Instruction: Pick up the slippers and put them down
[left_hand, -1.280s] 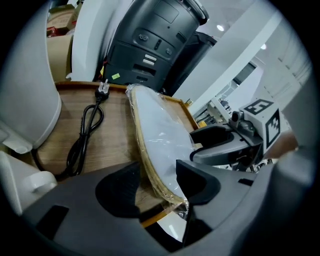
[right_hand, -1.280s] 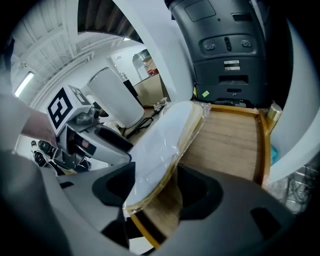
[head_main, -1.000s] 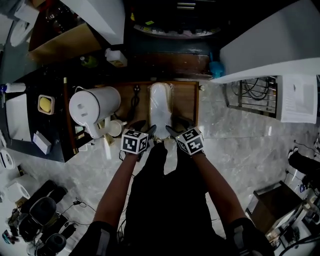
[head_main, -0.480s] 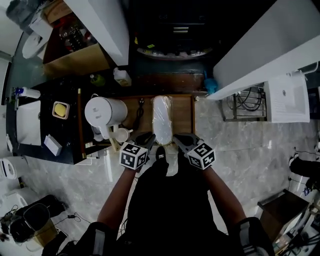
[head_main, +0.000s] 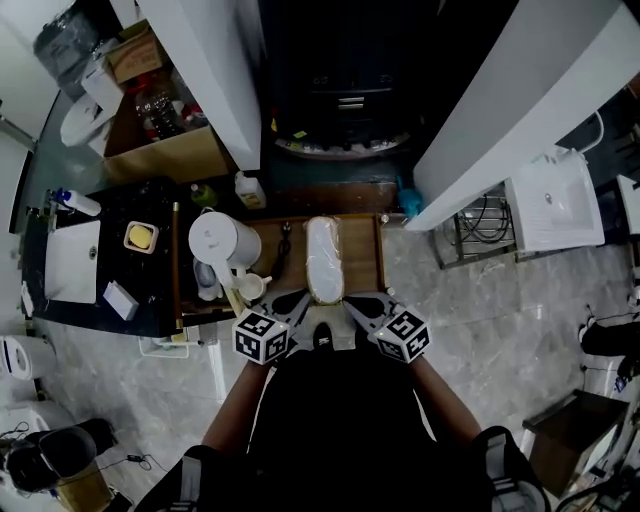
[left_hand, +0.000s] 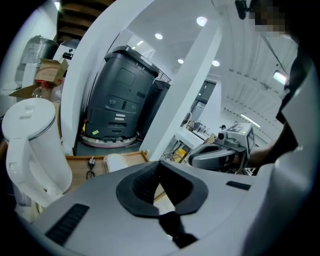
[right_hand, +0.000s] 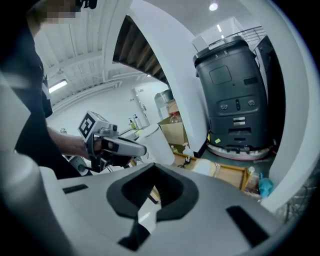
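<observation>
A pair of white slippers (head_main: 322, 258) wrapped in clear plastic lies on a low wooden tray (head_main: 366, 250) on the floor. They also show small in the left gripper view (left_hand: 116, 161) and the right gripper view (right_hand: 205, 167). My left gripper (head_main: 299, 299) and right gripper (head_main: 357, 303) hang side by side above the tray's near edge, clear of the slippers. The left jaws are closing and meet at the tips (left_hand: 159, 167) with nothing between them. The right gripper (right_hand: 152, 170) is shut and empty. A dark shoe (head_main: 322, 335) shows between the two arms.
A white jug (head_main: 222, 243) stands left of the tray beside a black counter (head_main: 120, 250) with a white sink (head_main: 72, 262). A dark grey machine (head_main: 340, 100) stands behind, between two white pillars. A wire rack (head_main: 480, 235) is at the right.
Both grippers have risen from the near end of the slippers and gone from open to shut, holding nothing. The slippers stay on the tray. The head view has risen too.
</observation>
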